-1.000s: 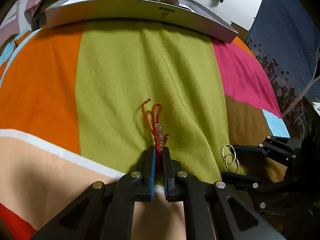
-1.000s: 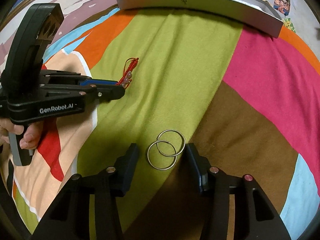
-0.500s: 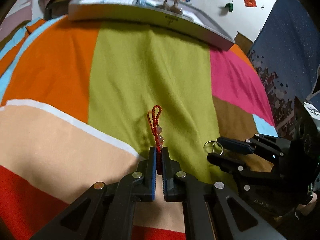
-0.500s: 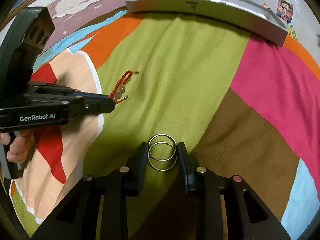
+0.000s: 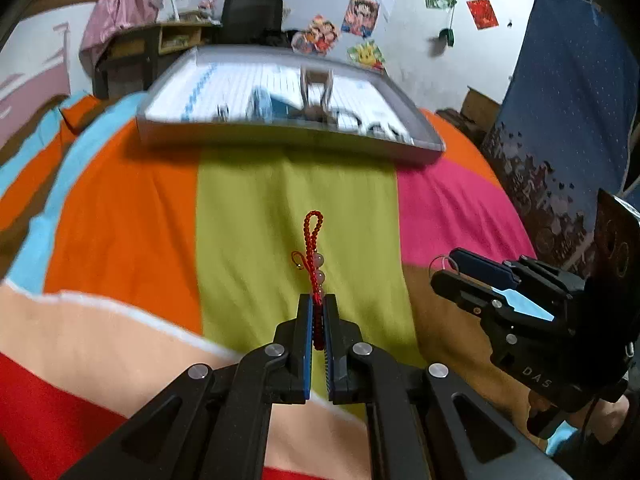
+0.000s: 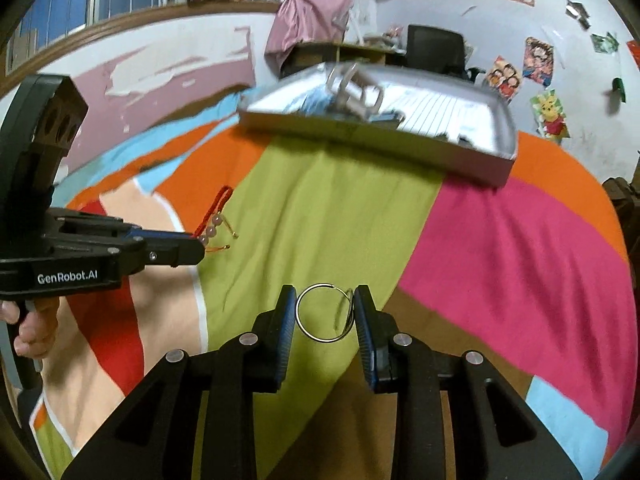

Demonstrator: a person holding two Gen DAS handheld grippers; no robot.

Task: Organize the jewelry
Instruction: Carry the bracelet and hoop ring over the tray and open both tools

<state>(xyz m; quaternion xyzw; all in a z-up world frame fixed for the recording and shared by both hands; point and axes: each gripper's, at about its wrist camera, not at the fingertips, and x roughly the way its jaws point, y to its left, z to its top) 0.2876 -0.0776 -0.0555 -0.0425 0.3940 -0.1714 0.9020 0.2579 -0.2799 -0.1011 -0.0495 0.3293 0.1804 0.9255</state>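
Observation:
My left gripper point(image 5: 318, 300) is shut on a red cord bracelet point(image 5: 313, 248) with pale beads and holds it above the bedspread; it also shows at the left of the right wrist view point(image 6: 200, 242), with the bracelet point(image 6: 214, 220) sticking out past the tips. My right gripper point(image 6: 325, 300) is shut on two silver hoop earrings point(image 6: 325, 314), lifted off the cloth. In the left wrist view the right gripper point(image 5: 446, 270) is at the right, with the hoops point(image 5: 442, 262) at its tips. A grey jewelry tray point(image 5: 288, 136) lies at the far end.
A striped, many-coloured bedspread point(image 5: 280, 200) covers the bed. The tray point(image 6: 400, 148) holds a small stand point(image 6: 354, 88) and several small items. A desk and black chair point(image 5: 250, 20) stand behind by a wall with posters. A blue curtain point(image 5: 568, 112) hangs at the right.
Both grippers rose from the bedspread and tilted up toward the tray. The right gripper closed on the hoops and lifted them. The left kept hold of the bracelet.

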